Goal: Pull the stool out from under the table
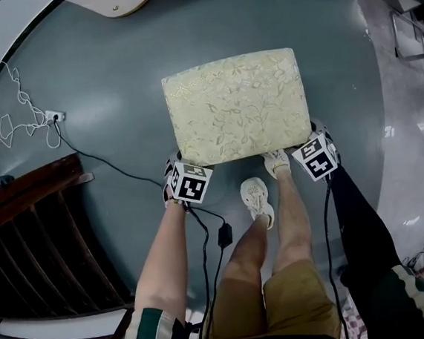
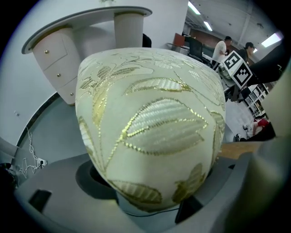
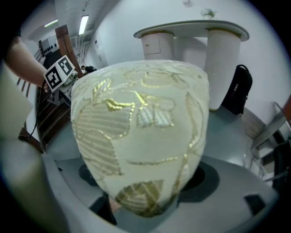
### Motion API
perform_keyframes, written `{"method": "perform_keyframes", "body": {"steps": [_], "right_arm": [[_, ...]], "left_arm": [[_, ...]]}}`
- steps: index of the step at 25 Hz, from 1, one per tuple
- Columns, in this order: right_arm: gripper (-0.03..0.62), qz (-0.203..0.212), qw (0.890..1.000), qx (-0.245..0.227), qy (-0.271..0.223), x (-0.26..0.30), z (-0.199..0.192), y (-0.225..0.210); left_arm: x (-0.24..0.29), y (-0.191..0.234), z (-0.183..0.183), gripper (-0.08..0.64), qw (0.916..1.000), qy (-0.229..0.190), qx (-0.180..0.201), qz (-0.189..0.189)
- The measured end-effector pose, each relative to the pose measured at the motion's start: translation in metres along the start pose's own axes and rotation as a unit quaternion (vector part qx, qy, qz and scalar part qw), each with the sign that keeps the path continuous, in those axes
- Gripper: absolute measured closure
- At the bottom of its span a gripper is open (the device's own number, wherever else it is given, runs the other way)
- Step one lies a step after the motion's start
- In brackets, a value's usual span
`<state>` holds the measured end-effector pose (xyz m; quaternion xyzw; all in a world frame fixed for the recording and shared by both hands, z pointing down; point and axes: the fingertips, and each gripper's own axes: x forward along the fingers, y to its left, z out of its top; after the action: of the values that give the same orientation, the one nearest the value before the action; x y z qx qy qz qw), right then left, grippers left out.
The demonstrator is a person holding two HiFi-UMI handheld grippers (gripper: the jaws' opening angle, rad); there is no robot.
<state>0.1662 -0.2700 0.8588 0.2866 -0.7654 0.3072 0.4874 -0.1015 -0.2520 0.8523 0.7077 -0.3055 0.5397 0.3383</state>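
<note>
The stool (image 1: 236, 107) has a cream cushion with a gold leaf pattern and stands on the grey-blue floor, out in front of the white table (image 1: 110, 0). My left gripper (image 1: 186, 176) is at the cushion's near left corner and my right gripper (image 1: 316, 151) at its near right corner, both pointing steeply down. In the left gripper view the cushion corner (image 2: 150, 127) sits deep between the jaws and fills the gap. The right gripper view shows the other corner (image 3: 141, 132) wedged the same way. Both grippers are shut on the cushion; their pads are hidden by the fabric.
The person's feet (image 1: 258, 198) stand just behind the stool's near edge. A power strip with white cables (image 1: 54, 115) lies on the floor at left, beside a dark slatted wooden piece (image 1: 39, 234). A black bag (image 3: 238, 88) leans by the table's pedestal (image 3: 223, 59).
</note>
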Motion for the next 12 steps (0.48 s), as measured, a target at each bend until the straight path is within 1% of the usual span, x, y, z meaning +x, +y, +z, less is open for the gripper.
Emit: {"method": "perform_keyframes", "body": {"steps": [5,12], "right_arm": [[0.152,0.000,1.000,-0.011,0.005,-0.011,0.004,-0.003],[0.152,-0.002,1.000,-0.023,0.008,-0.017,0.008,-0.009]], "left_arm": [[-0.004,-0.006,-0.002,0.156,0.9998,0.021,-0.003,-0.006],[-0.002,-0.011,-0.002,0.156,0.9994,0.031,-0.012,-0.009]]}}
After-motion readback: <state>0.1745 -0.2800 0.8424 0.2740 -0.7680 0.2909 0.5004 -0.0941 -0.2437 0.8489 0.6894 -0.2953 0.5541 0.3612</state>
